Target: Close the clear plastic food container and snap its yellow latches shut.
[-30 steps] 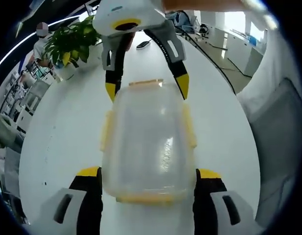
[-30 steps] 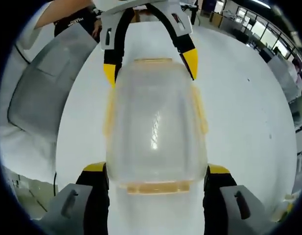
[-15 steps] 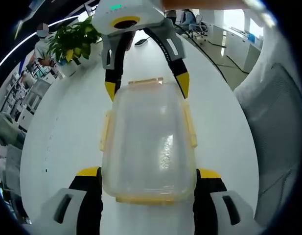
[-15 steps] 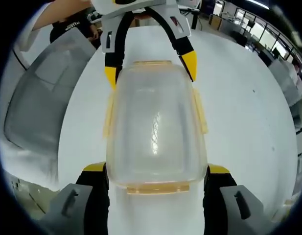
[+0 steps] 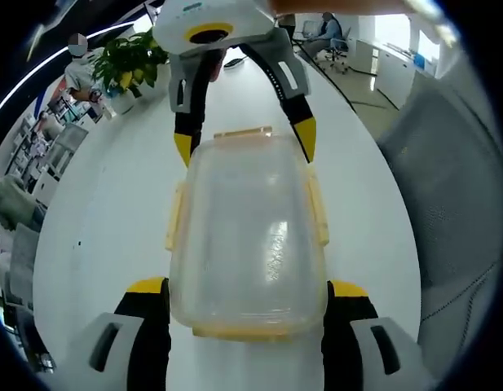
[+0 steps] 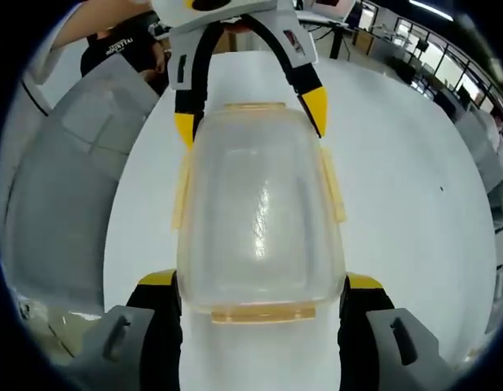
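Note:
The clear plastic container [image 5: 247, 236] with its lid on lies lengthwise between both grippers, over the white table [image 5: 104, 212]. Yellow latches [image 5: 318, 213] sit along its sides and ends; whether they are snapped down I cannot tell. My left gripper [image 5: 249, 289] is shut on the near end, its black and yellow jaws pressed to both sides. The right gripper [image 5: 244, 144] clamps the far end from above in this view. In the right gripper view the same container [image 6: 258, 220] sits in my right gripper [image 6: 259, 285], with the left gripper [image 6: 249, 118] on the opposite end.
A potted plant [image 5: 129, 61] stands at the table's far end. A grey chair back [image 5: 455, 179] lies close on one side, and that chair [image 6: 63, 187] also stands in the right gripper view. A person in a black shirt [image 6: 125, 49] is behind it. Open white tabletop [image 6: 398, 179] spreads around.
Both views have swung a little over the table and room. The container keeps its place between the two pairs of jaws, and both grips look the same.

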### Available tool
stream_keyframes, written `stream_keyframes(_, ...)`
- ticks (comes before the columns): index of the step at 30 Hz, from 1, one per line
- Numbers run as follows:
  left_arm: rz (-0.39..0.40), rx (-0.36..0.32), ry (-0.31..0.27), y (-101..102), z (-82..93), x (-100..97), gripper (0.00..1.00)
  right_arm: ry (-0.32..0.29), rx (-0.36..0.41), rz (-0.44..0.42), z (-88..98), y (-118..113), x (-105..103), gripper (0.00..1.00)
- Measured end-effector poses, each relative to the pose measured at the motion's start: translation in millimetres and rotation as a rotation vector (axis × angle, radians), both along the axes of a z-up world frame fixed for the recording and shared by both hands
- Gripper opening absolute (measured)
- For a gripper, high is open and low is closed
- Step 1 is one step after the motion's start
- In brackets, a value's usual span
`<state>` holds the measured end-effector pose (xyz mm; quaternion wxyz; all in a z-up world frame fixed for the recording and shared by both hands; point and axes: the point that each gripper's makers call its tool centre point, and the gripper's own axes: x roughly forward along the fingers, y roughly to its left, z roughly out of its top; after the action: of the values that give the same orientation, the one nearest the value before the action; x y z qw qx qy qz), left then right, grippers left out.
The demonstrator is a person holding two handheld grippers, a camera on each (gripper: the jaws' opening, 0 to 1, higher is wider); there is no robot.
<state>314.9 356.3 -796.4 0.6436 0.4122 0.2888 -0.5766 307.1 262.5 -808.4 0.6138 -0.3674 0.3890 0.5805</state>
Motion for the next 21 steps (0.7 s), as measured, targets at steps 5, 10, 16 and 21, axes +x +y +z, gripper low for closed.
stream_keyframes(5,0.005,-0.003,-0.001,18.4,0.0,-7.4,0.73,0.0,-0.012,0.005,-0.2,18.8,-6.1,0.76)
stream_keyframes(10,0.006,-0.021,0.001,32.1,0.3,-13.2,0.73,0.001,-0.016,0.004,-0.2,31.1,-12.0,0.76)
stream_keyframes(16,-0.006,-0.018,0.0,40.1,-0.2,-16.2,0.73,0.0,-0.015,-0.005,-0.7,41.0,-15.8,0.76)
stream_keyframes(21,-0.016,-0.022,-0.003,42.5,-0.4,-16.4,0.73,0.001,-0.032,-0.011,-0.7,42.1,-16.8,0.76)
